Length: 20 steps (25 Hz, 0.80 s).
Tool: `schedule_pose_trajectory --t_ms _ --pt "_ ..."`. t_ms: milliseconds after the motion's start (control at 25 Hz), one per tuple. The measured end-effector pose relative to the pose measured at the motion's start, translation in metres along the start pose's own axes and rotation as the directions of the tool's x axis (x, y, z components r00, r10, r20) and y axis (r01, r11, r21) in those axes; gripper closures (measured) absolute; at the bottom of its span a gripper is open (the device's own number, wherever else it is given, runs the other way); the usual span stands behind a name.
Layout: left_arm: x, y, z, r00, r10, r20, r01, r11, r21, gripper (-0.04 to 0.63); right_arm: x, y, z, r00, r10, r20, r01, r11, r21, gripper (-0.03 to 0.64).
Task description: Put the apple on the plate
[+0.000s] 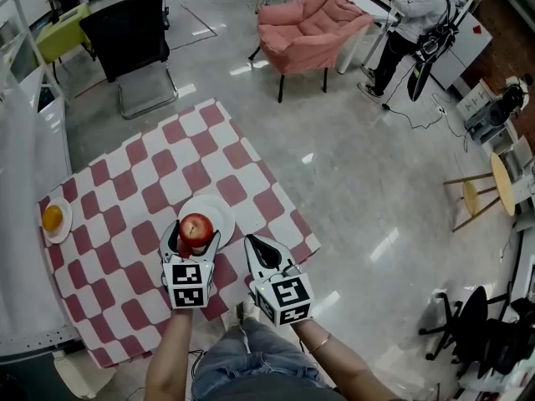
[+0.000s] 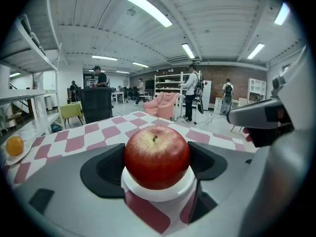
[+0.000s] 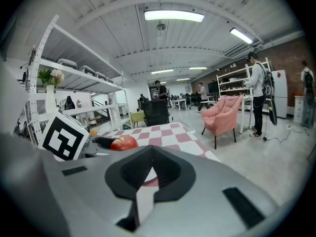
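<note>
Two things stayed uncertain. The apple (image 2: 157,154) covered the near part of the white plate (image 1: 221,209), so it could not be told whether the fruit rested on the plate or hung just above it. In the right gripper view the apple was half hidden behind the other gripper's marker cube (image 3: 62,138).

Both forearms were cut off at the bottom edge of the head view, above a pair of jeans (image 1: 251,362). They reached forward side by side.

The left gripper (image 1: 196,236) sat at lower centre of the head view. Its jaws were spread to the apple's width, with one dark pad pressed against each side of the fruit.

The right gripper (image 1: 252,244) was just to the right of it, near but not touching. Its jaws were drawn together at the tips and held nothing. Only a thin strip of cloth showed between them lower down.

Plate and apple lay toward the near edge of a red-and-white checked tablecloth (image 1: 142,186). An orange (image 1: 53,218) on a small saucer (image 1: 60,236) sat at the cloth's left edge, well apart from the plate.

Beyond the table stood a black chair (image 1: 129,32) at upper left and a pink armchair (image 1: 313,23) at top centre. A person (image 1: 410,19) stood at upper right, and a wooden stool (image 1: 476,195) stood at the right edge, all well clear of the grippers.
</note>
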<state>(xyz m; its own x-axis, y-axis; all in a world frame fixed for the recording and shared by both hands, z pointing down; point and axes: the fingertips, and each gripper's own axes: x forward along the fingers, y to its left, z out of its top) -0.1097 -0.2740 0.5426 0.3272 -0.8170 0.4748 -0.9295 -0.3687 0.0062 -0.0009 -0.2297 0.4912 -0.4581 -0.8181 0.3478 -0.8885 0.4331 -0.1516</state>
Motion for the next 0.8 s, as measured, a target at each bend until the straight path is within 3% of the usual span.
schedule_pose_trajectory --t_ms 800 --pt "0.033 -0.002 -0.004 1.0 -0.011 -0.026 0.012 1.0 0.012 0.192 0.014 -0.015 -0.011 0.999 -0.003 -0.038 0.004 1.0 0.022 0.606"
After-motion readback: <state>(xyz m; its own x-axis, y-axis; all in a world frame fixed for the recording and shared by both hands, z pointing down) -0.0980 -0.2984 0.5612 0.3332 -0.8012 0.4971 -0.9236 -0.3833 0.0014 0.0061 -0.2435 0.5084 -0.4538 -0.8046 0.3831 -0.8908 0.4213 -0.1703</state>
